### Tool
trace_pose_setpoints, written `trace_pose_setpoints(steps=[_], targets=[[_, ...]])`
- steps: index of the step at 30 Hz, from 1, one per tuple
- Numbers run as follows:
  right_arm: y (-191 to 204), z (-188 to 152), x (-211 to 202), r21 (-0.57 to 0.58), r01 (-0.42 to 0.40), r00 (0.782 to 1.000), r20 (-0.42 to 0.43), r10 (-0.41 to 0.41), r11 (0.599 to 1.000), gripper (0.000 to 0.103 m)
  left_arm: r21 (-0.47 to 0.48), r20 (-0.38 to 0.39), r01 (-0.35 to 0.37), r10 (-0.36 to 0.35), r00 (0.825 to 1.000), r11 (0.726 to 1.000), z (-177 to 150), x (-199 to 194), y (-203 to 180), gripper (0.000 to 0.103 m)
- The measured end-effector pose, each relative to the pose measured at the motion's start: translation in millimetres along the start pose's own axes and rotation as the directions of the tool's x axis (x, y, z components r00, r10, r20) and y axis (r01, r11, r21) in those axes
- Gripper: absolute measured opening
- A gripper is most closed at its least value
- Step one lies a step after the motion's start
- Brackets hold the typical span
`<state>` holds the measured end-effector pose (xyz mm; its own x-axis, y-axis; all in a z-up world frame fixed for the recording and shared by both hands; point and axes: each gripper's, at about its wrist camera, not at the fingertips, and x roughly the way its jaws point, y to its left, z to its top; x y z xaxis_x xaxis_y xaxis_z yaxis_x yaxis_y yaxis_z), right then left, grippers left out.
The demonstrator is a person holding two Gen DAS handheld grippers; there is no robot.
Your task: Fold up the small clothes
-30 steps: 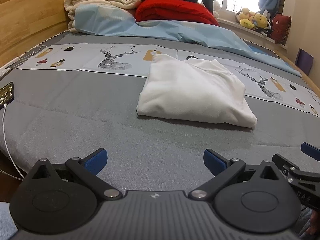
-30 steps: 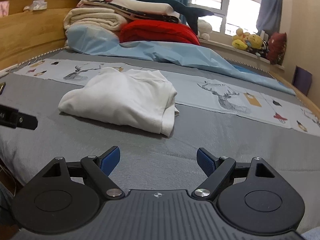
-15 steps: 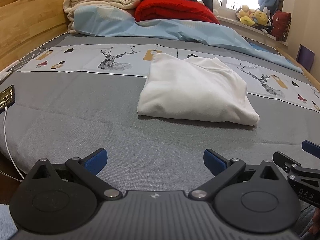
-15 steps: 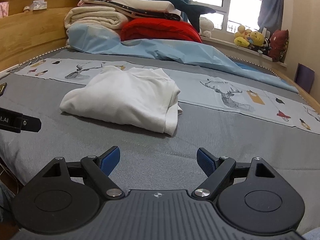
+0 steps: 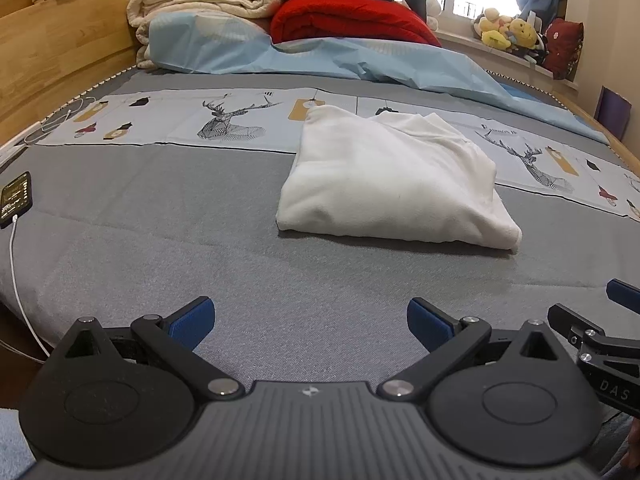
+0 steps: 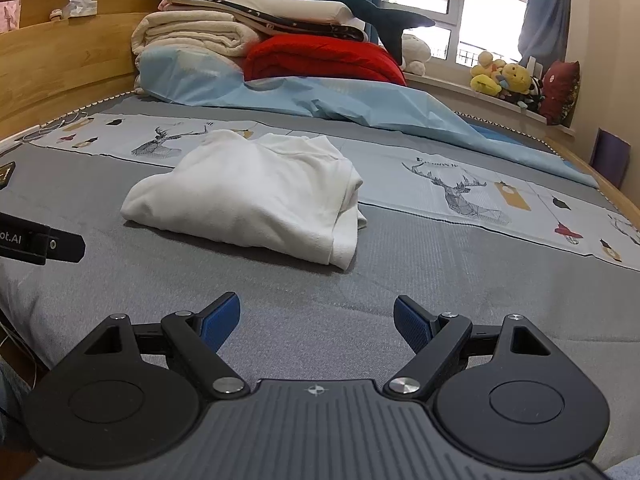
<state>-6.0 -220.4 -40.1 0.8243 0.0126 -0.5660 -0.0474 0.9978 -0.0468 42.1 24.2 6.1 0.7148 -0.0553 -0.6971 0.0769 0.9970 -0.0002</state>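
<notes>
Two claws are hovering over the near edge of the bed (image 5: 160,216), both with blue pads spread wide and nothing between them; the left claw (image 5: 310,322) is pointing at bare grey cover, with the folded white garment (image 5: 396,184) lying ahead and slightly right of it, well apart; the right claw (image 6: 316,320) is sitting with the same garment (image 6: 248,192) ahead and to its left, not touching; the garment is lying partly across the deer-print strip (image 6: 460,188); a phone (image 5: 15,199) on a white cable is lying at the left edge.
</notes>
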Motion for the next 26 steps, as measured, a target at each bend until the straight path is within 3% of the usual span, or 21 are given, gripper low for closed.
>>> trace_pose_setpoints(steps=[26], targets=[[4.5, -0.4, -3.5, -0.025, -0.017, 1.0, 0.006, 0.017, 1.0, 0.085, 0.007, 0.018, -0.002, 0.002, 1.0, 1.0, -0.9, -3.5, -0.5, 0.102]])
